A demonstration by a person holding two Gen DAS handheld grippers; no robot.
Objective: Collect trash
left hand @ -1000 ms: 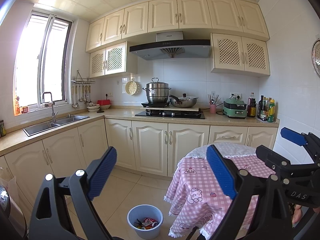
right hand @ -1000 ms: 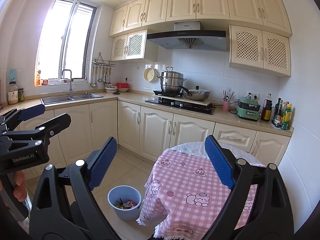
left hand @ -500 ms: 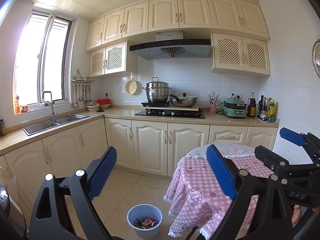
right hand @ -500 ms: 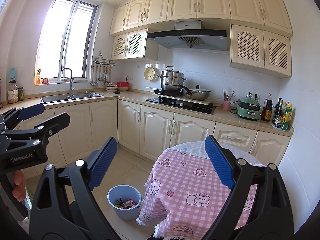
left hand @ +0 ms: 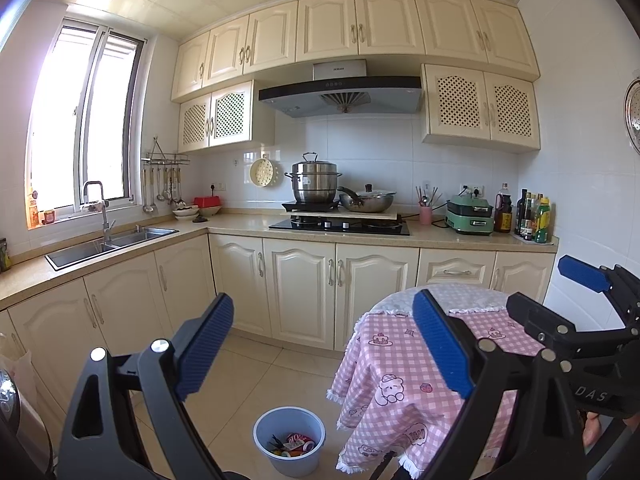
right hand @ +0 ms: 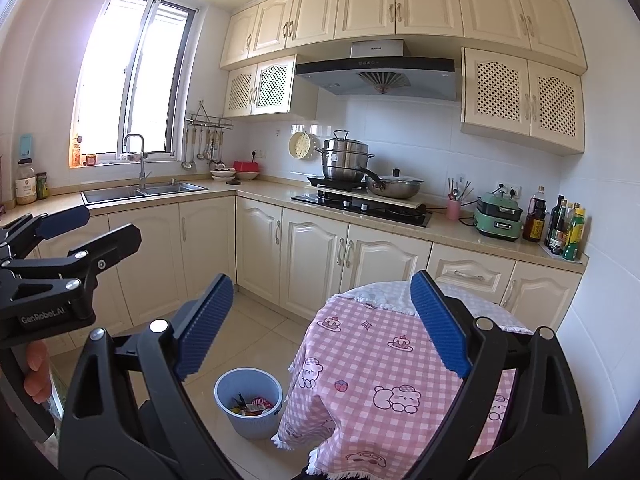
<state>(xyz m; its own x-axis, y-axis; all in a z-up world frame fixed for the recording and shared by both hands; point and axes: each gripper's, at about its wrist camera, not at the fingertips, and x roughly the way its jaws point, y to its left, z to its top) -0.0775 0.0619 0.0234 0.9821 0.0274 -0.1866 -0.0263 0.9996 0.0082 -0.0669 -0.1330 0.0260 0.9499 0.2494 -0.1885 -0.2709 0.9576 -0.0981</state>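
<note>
So we're standing in the kitchen with both tools up in the air and nothing in either one. Our left gripper (left hand: pixel 322 344) has its blue pads spread wide apart, and the right gripper (right hand: pixel 322 326) is the same, wide apart and empty.

The trash side of things: there's a pale blue bin (left hand: pixel 289 440) on the tiled floor (left hand: pixel 256 376), sitting just beside the hanging edge of the pink checked tablecloth (right hand: pixel 384 364) on the round table. It's got stuff in it already, some colourful wrappers and what looks like a red can, though we can't really make out each piece. It looks about a third full from here.

As for what's left, honestly we can't spot any loose litter. The floor looks bare, and the part of the table top we can see between the pads shows only cloth. The counter (left hand: pixel 240 224) has cooking gear, nothing that reads as rubbish.

Our guess is we're either barely started and hunting for litter, or the next job is dealing with the bin itself.
</note>
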